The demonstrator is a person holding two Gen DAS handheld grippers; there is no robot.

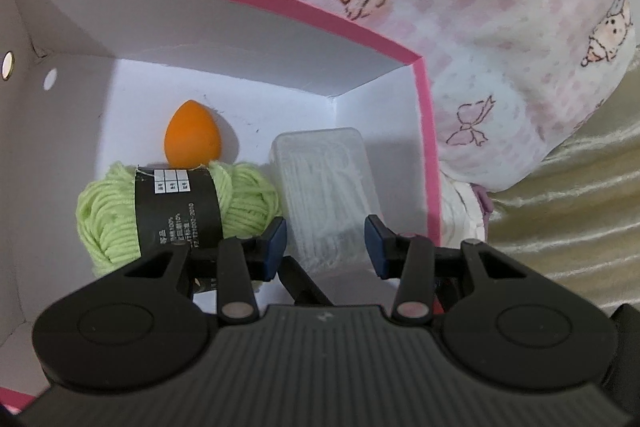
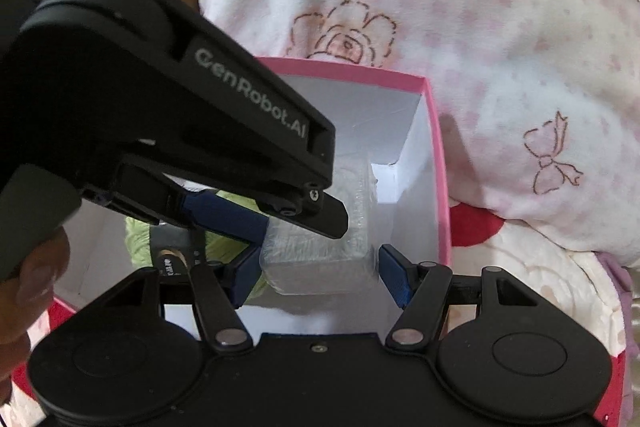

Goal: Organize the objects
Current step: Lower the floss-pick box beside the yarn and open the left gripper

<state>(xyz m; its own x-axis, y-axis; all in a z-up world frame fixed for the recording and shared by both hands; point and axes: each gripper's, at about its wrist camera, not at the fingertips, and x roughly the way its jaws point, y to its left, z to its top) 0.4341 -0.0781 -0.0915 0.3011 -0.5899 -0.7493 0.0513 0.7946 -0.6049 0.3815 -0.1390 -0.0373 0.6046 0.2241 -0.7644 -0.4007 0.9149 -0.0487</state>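
Left wrist: our left gripper (image 1: pixel 326 247) hangs inside the pink-rimmed box (image 1: pixel 428 147), jaws spread wide either side of the clear plastic case (image 1: pixel 326 183) without touching it; it lies by the right wall, green yarn (image 1: pixel 176 211) just beside, orange sponge (image 1: pixel 193 133) behind. Right wrist: our right gripper (image 2: pixel 320 273) gapes wide, holding nothing, at the case's (image 2: pixel 320 267) near end; floral blanket (image 2: pixel 500 47) beyond.
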